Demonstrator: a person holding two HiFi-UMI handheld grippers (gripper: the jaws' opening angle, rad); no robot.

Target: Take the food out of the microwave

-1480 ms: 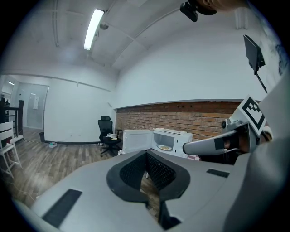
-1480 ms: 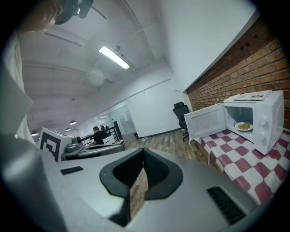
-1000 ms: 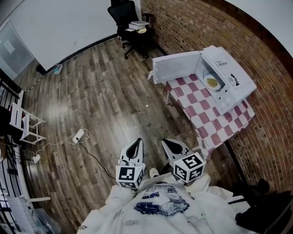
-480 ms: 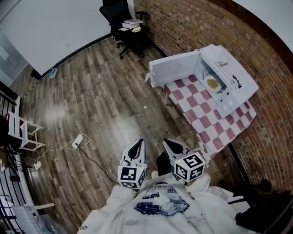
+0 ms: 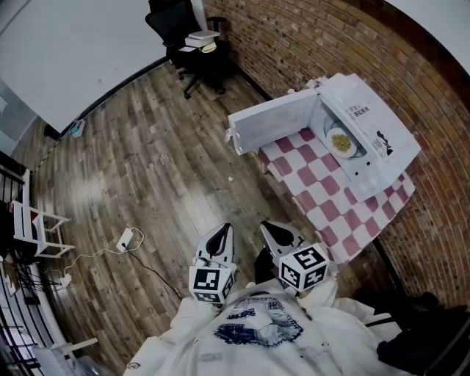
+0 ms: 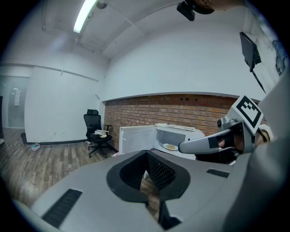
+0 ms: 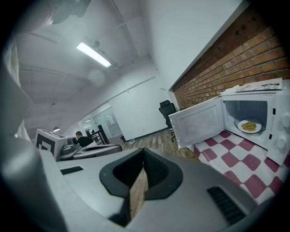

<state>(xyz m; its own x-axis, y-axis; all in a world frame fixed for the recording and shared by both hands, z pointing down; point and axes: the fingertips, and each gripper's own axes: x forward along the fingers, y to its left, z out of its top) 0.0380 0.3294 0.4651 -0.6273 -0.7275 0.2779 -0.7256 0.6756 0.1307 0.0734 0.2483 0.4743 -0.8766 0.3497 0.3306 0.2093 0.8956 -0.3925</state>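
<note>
**White microwave** (image 5: 371,121): stands upright on the far side of the table (image 5: 330,198), which is covered by a red-and-white checked cloth. Printed labels show on its top panel.

**Door** (image 5: 273,121): hinged on the microwave's left and swung wide open. Its pale inner face is exposed, and it juts out past the table's edge.

**Cavity:** open to view.

**Round white plate** (image 7: 241,125): lies flat and level on the cavity floor, over the table's far side.

**Yellowish food** (image 7: 249,126): a small heap at the plate's middle.

A black office chair (image 5: 170,16) stands near the brick wall (image 5: 286,37) on wood floor (image 5: 147,147).
</note>
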